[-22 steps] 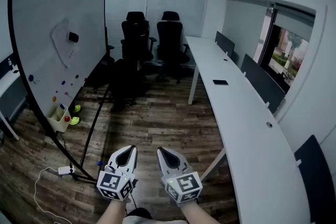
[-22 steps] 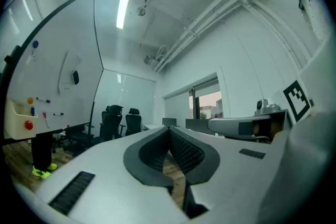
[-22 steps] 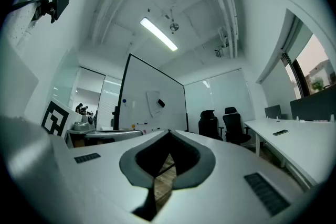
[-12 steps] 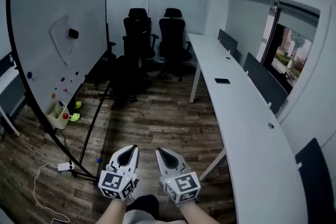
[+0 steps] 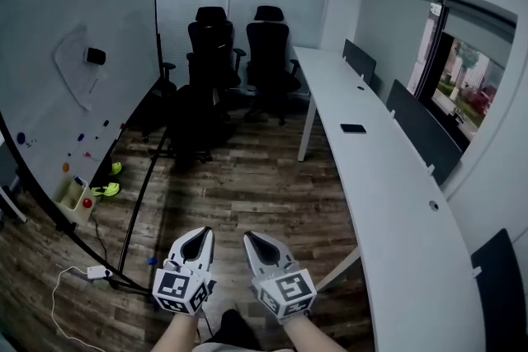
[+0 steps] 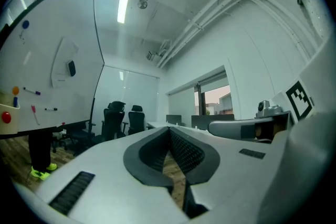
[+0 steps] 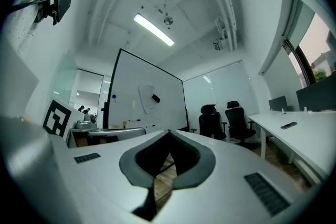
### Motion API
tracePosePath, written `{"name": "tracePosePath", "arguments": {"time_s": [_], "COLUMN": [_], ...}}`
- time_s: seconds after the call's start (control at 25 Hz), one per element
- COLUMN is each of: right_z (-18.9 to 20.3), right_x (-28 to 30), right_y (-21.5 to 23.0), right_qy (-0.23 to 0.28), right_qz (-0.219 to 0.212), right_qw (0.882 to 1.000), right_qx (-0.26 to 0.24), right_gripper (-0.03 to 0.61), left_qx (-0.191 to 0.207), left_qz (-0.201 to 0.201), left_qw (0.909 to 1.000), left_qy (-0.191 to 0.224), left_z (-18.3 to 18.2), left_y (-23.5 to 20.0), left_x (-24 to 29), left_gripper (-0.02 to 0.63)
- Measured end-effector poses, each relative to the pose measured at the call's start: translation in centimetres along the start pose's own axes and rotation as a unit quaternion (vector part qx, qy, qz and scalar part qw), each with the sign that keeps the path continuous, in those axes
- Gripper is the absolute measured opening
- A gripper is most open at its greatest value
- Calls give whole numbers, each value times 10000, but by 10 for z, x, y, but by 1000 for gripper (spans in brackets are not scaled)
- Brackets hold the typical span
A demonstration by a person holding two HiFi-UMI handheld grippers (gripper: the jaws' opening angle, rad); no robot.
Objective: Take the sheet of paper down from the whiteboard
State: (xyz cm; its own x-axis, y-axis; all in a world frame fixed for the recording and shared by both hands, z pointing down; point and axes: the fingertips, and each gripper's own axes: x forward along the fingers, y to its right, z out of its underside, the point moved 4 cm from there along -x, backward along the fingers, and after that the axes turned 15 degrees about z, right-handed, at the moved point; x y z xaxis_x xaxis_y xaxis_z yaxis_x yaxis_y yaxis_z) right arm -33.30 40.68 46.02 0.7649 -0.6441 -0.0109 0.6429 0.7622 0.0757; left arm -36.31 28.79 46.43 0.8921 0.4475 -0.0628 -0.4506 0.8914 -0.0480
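Observation:
A white sheet of paper (image 5: pixel 73 72) hangs tilted on the whiteboard (image 5: pixel 49 21) at the left of the head view, pinned under a black magnet (image 5: pixel 95 56). The sheet of paper (image 6: pixel 61 62) and whiteboard (image 7: pixel 136 102) also show far off in both gripper views. My left gripper (image 5: pixel 201 235) and right gripper (image 5: pixel 251 238) are held side by side low in the head view, well away from the board. Both point level, jaws shut and holding nothing.
Black office chairs (image 5: pixel 239 53) stand at the back by frosted glass. A long white desk (image 5: pixel 388 194) with a phone (image 5: pixel 353 128) runs along the right. The board's stand legs (image 5: pixel 132 210), a marker tray (image 5: pixel 73 194) and a white cable (image 5: pixel 66 293) lie at the left.
The whole view has shifted: the whiteboard now sits further left and nearer in the head view. Both grippers stay shut and side by side.

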Motion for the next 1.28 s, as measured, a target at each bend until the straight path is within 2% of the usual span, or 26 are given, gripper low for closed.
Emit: {"name": "tracePosePath", "arguments": {"time_s": [0.4, 0.64, 1.08, 1.28], "right_z": [2, 4, 16, 17], "right_x": [122, 188, 284, 307], "right_y": [38, 43, 58, 58], "right_qy": [-84, -118, -95, -73], "right_qz": [128, -16, -162, -305], "right_qw": [9999, 9999, 9998, 9994], "right_qx": [62, -5, -114, -154], "right_gripper": [17, 17, 17, 17], "left_qx": [1, 13, 19, 43], "left_qz": [177, 191, 79, -38], "left_qw": [9998, 9998, 9999, 9999], "left_qy": [-70, -69, -137, -115], "left_z": [2, 2, 22, 19], "left_y": [-92, -144, -223, -242], "left_x": [86, 124, 171, 179], "left_gripper": [14, 14, 14, 14]}}
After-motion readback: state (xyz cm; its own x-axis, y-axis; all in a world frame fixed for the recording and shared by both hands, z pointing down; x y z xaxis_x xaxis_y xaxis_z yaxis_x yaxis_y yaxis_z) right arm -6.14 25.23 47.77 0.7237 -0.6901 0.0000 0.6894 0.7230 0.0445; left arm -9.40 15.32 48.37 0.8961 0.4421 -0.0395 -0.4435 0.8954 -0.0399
